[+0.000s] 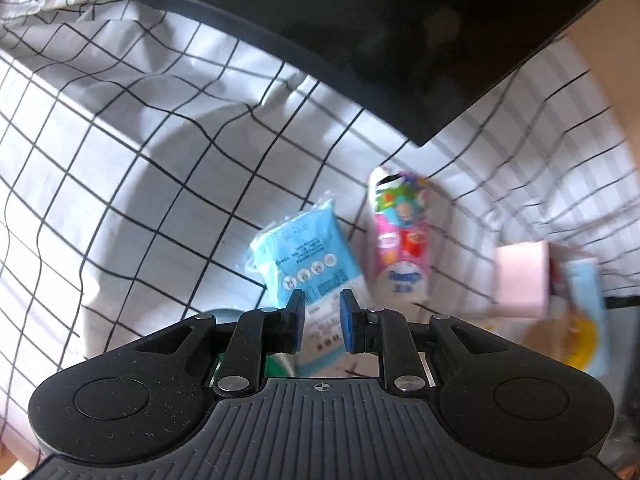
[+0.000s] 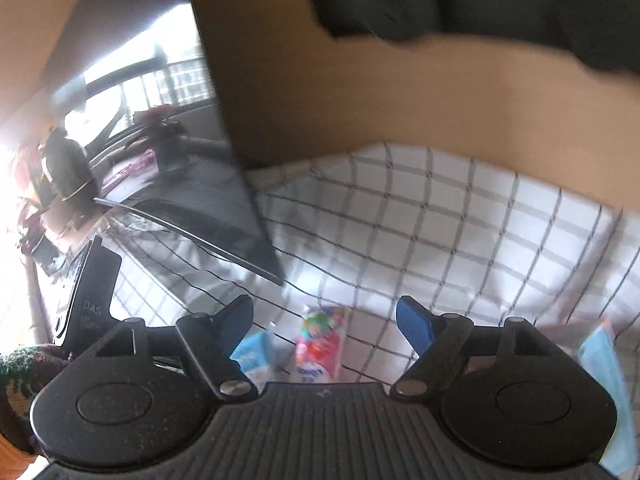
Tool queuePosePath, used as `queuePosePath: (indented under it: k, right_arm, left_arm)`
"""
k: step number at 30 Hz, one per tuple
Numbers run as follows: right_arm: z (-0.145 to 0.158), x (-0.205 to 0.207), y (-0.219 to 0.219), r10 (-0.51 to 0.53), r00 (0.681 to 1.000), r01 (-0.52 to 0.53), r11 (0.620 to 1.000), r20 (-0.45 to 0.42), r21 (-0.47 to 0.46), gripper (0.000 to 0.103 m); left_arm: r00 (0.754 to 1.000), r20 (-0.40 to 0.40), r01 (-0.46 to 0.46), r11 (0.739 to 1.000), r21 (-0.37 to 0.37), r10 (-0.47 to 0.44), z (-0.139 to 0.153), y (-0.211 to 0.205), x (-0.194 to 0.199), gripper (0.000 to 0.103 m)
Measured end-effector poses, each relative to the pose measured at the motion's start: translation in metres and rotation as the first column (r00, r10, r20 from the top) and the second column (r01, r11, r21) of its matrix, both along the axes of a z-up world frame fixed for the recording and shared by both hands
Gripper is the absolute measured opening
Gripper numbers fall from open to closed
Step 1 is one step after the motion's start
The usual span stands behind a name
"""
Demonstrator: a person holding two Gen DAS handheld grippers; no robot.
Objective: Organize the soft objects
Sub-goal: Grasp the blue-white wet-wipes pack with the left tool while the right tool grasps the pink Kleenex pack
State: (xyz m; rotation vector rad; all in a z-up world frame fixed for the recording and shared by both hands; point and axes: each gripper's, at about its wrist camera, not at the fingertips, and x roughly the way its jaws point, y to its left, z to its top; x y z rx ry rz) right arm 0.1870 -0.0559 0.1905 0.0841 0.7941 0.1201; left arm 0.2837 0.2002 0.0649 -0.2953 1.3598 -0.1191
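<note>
Grid-print sheet, blue pack and pink pack on it, left tool narrow, gripping nothing, right tool spread wide, empty.

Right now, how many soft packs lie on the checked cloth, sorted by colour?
Blue: 1, the light blue plastic tissue pack.
Pink: 2, the pink cartoon-printed pack and the plain pale pink pack.
Total: 3. A blurred item beyond the pale pink pack is left uncounted.

Open checked cloth lies bare to the left. A blue packet, a pink packet and a pink box crowd the right; a dark screen overhangs behind.
</note>
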Motion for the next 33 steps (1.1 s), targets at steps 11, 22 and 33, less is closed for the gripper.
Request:
queuePosePath:
  k: [11,22,33]
  right_arm:
    - [-0.048,-0.002,-0.048,-0.065,0.996,0.071,0.992,-0.057,0.100,0.079]
    - [-0.044,-0.011,-0.051,-0.037,0.999,0.040,0.993,-0.024,0.109,0.079]
    - [-0.042,-0.012,-0.056,-0.064,0.998,0.065,0.996,-0.025,0.067,0.079]
  left_arm:
    - [0.998,0.000,0.062,0.996,0.060,-0.062,-0.010,-0.055,0.025,0.049]
    - [0.989,0.037,0.135,0.975,0.175,-0.144,-0.011,-0.070,0.024,0.059]
    - [0.985,-0.022,0.171,0.942,0.289,-0.172,-0.029,-0.056,0.036,0.067]
